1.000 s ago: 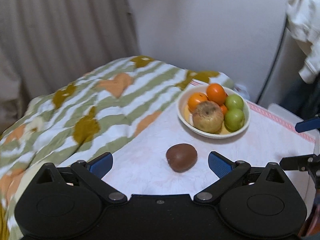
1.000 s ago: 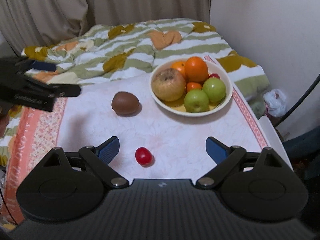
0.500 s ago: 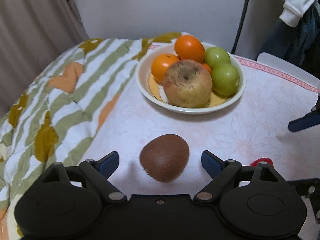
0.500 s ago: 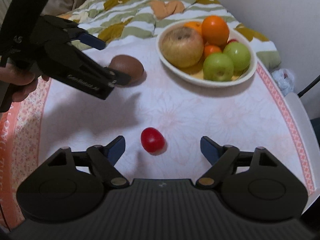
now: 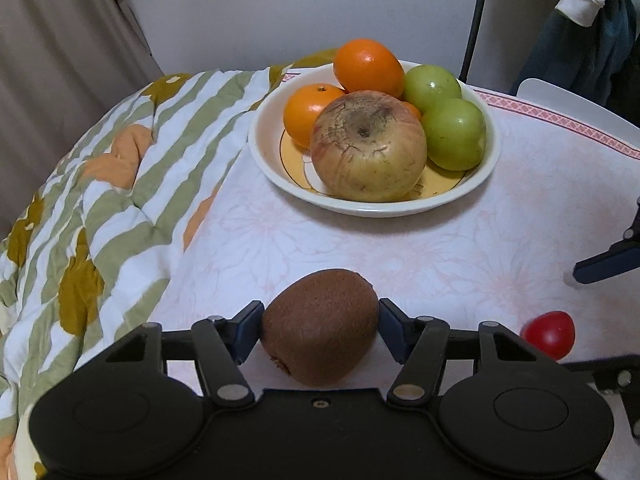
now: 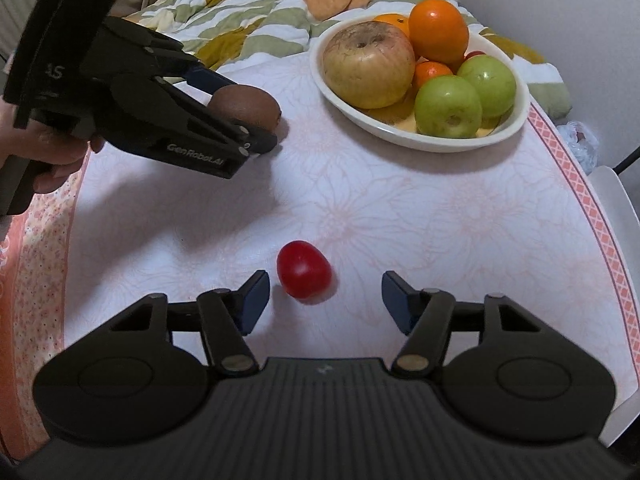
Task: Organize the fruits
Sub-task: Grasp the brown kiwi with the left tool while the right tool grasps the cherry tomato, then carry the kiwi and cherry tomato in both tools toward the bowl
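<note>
Just in front of the white bowl [image 5: 374, 208], on the pale floral surface [image 6: 400, 208], your left hand-held gripper [image 5: 320, 330] has both blue pads pressed against the flanks of the brown kiwi [image 5: 320, 326], gripping it across its width; from the right-side camera the fruit seems barely clear of the cloth, though whether it still touches cannot be settled. The grip across the short axis looks chosen to keep the oval fruit from rolling out on its way to the bowl. Nearer you than the bowl, your right hand-held gripper [image 6: 325, 296] stands wide open with the small red tomato [image 6: 304, 269] between its fingers, close to the left pad but not touching either one; it appears lined up for a pinch not yet made. The bowl already holds a large russet apple [image 5: 368, 146], two oranges [image 5: 368, 66], two green apples [image 5: 454, 134] and, glimpsed behind them, smaller orange and red fruit. Beyond the bowl a striped quilt [image 5: 120, 184] drapes over the surface's far edge.
</note>
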Action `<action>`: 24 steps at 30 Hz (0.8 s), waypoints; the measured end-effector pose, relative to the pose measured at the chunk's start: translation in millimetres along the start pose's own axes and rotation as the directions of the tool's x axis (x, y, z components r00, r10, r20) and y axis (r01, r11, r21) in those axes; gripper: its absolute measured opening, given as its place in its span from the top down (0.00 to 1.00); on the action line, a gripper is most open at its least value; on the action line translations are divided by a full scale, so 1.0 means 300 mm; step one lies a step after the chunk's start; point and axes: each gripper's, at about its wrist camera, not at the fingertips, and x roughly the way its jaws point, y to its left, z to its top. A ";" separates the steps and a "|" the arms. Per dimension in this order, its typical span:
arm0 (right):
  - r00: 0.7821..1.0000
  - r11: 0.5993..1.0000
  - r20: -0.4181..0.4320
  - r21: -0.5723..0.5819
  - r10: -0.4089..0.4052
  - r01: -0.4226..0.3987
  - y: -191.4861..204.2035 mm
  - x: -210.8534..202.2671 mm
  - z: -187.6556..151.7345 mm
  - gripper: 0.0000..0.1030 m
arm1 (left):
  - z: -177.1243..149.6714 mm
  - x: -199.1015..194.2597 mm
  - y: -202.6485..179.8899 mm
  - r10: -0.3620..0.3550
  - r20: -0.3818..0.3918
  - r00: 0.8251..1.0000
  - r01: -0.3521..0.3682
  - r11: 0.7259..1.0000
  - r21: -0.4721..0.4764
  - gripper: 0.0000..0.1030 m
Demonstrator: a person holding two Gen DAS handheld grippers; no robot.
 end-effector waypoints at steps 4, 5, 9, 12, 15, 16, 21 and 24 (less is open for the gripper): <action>1.000 1.000 0.004 -0.004 0.004 -0.004 0.002 0.005 0.003 0.29 | -0.019 -0.014 0.000 0.023 0.000 1.000 -0.023 1.000 -0.018 0.37; 1.000 1.000 0.006 -0.008 0.005 -0.005 0.003 0.007 0.004 0.29 | -0.026 -0.018 0.003 0.025 0.000 1.000 -0.025 0.999 -0.028 0.37; 1.000 1.000 0.008 -0.024 0.011 -0.011 0.013 0.017 0.005 0.34 | -0.046 -0.039 0.009 0.037 0.000 0.999 -0.037 0.997 -0.072 0.37; 1.000 0.999 0.011 -0.034 0.010 -0.010 0.018 0.023 0.004 0.36 | -0.061 -0.057 0.008 0.045 0.004 0.999 -0.044 0.994 -0.096 0.37; 1.000 0.999 0.015 -0.042 0.013 -0.012 0.023 0.026 0.000 0.36 | -0.073 -0.075 0.002 0.052 0.009 0.999 -0.050 0.992 -0.114 0.37; 1.000 0.999 0.016 -0.049 0.011 -0.010 0.026 0.029 -0.001 0.37 | -0.076 -0.080 0.000 0.053 0.011 0.999 -0.051 0.991 -0.121 0.37; 1.000 0.997 0.024 -0.078 0.011 -0.009 0.037 0.039 -0.003 0.55 | -0.093 -0.114 -0.013 0.067 0.026 0.997 -0.062 0.986 -0.157 0.37; 0.999 0.996 0.041 -0.085 0.004 0.000 0.038 0.024 -0.005 0.55 | -0.100 -0.142 -0.018 0.077 0.037 0.996 -0.069 0.980 -0.185 0.37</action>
